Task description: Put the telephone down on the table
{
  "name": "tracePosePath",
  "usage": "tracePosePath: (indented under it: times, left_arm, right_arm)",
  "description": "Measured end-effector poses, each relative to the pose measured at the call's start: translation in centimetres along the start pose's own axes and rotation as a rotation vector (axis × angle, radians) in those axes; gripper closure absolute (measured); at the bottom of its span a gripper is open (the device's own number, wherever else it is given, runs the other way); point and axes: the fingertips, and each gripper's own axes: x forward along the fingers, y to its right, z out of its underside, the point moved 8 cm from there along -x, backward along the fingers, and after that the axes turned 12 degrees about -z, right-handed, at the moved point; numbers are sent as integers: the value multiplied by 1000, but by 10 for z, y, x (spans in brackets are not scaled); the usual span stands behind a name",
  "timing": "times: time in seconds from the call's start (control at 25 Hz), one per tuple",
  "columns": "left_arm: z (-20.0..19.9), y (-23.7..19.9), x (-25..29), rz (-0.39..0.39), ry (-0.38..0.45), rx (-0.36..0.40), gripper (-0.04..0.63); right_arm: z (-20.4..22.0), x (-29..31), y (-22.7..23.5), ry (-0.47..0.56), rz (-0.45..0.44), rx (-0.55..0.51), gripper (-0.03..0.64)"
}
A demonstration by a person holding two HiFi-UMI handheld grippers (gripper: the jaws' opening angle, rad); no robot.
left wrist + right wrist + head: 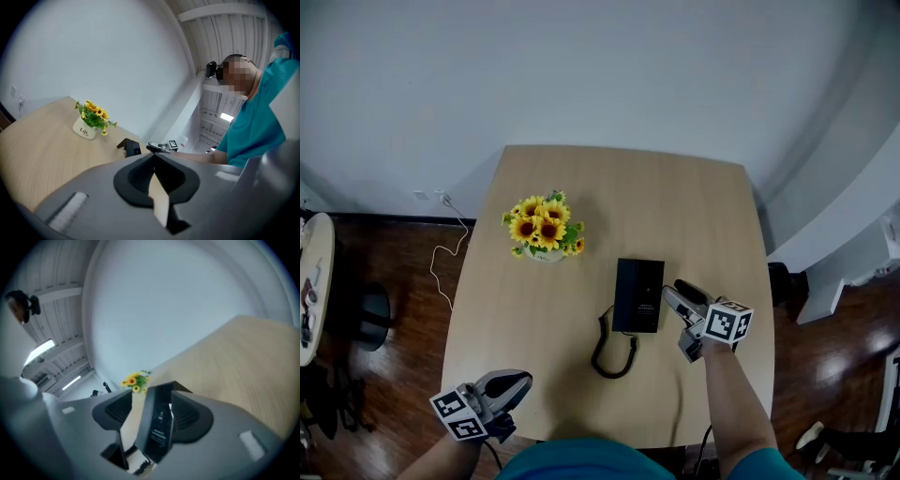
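Note:
A black telephone base point(637, 295) lies flat near the middle of the wooden table point(581, 187). Its coiled cord point(614, 354) loops toward the front edge. Just right of the base, my right gripper point(680, 293) is shut on the black handset point(692, 289). In the right gripper view the handset point(157, 427) stands on edge between the jaws, with a bit of cord below it. My left gripper point(517, 382) hovers low at the table's front-left edge, shut and empty. From there the telephone point(130, 146) and the right gripper point(161, 147) show far across the table.
A white pot of sunflowers point(545, 228) stands left of the telephone, also visible as sunflowers point(93, 117) and sunflowers point(136, 379). Bare tabletop point(243, 357) stretches behind and to the right. A white cable point(445, 253) trails on the dark floor at left.

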Motion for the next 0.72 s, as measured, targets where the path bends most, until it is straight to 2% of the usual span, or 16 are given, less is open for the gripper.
tracePosePath:
  times: [0.24, 0.36, 0.52, 0.72]
  left_arm:
    - [-27, 34, -6, -28, 87, 61, 589]
    - [-39, 54, -13, -60, 124, 84, 589]
    - [-55, 75, -30, -102, 180, 104, 589]
    - [-70, 95, -54, -106, 223, 141, 589]
  right_arm:
    - [-36, -37, -109, 93, -180, -366, 465]
    - [-48, -55, -151, 115, -235, -490, 522]
    - [-51, -75, -193, 128, -287, -564, 582]
    - [-41, -94, -228, 129, -299, -566, 615]
